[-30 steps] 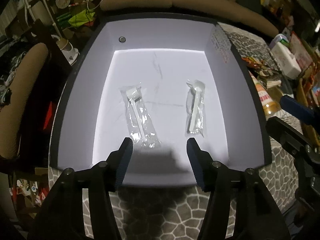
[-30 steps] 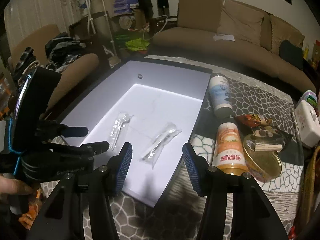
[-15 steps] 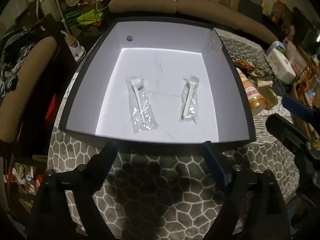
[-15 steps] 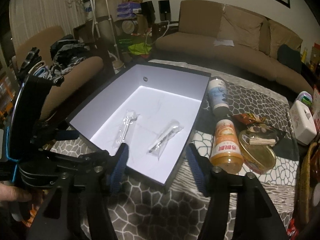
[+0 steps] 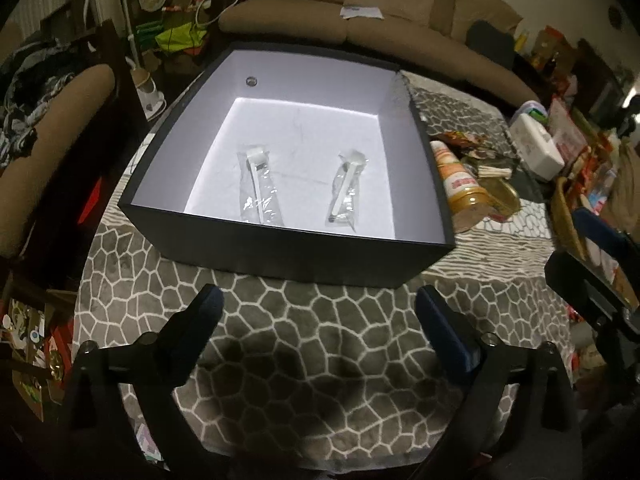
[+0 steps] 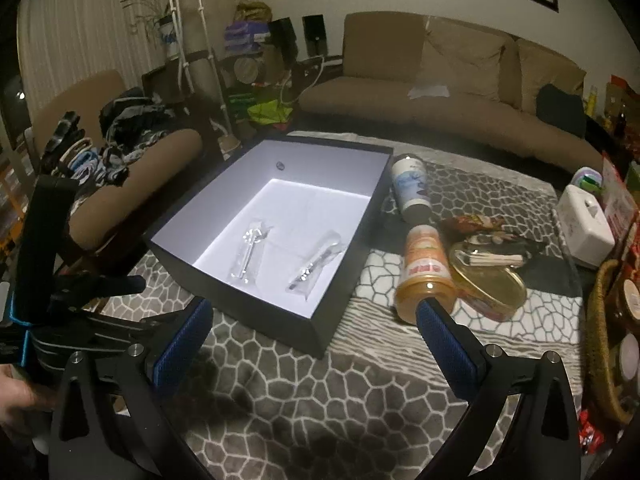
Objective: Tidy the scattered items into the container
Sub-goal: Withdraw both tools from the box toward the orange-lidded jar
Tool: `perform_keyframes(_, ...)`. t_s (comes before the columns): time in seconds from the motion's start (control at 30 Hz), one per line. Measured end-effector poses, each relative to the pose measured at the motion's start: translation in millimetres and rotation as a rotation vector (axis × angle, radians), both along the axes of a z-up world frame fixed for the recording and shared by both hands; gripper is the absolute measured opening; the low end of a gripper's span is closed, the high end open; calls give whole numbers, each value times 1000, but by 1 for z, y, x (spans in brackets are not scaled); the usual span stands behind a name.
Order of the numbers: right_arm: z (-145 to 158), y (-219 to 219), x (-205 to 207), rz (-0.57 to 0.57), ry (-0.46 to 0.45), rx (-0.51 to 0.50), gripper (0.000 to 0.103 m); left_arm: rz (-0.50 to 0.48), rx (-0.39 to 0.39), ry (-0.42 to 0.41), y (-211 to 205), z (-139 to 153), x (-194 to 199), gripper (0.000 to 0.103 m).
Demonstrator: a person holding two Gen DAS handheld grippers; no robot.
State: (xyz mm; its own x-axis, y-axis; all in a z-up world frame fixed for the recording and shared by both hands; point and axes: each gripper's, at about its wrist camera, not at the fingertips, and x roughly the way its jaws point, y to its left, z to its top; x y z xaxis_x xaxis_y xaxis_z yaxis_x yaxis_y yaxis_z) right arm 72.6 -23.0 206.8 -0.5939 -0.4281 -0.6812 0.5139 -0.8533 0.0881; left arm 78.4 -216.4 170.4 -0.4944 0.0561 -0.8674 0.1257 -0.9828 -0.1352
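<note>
The black box [image 5: 288,256] sits on the stone-patterned cloth [image 5: 304,360], and both wrapped spoons lie on its white floor, one [image 5: 259,184] toward its left wall, the other [image 5: 346,188] toward its right. On the near side of the box, the left gripper [image 5: 318,304] and right gripper [image 6: 310,316] hover over the cloth, jaws opening wide with nothing between them. An orange jar [image 6: 424,272] lies just right of the box

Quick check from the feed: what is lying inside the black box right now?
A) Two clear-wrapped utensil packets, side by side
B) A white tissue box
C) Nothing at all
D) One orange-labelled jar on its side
A: two wrapped packets, one on the left and one on the right, lie apart on the white floor of the black box; the orange-labelled jar lies outside it on the cloth.
</note>
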Motion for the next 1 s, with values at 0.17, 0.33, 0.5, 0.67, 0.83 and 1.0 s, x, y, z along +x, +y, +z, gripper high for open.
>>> perform_keyframes(0.17,10,18,17,-38,28,1,103,8,-89,61,17,19,18,103)
perform_keyframes(0.33,16,41,31,-70,37,-28,103,-10,-86,84,34,29,31,103)
perform_keyframes(0.5,21,69,40,-112,42,-45,103,-41,-84,93,57,33,39,103)
perform_keyframes(0.67,23,94,47,-143,46,-49,103,-80,-68,101,84,33,41,103)
perform_keyframes(0.83,22,124,46,-180,48,-50,103,-114,-68,110,113,30,39,103)
perform_keyframes(1.0,12,164,36,-235,21,-64,103,-165,-43,103,137,24,33,103)
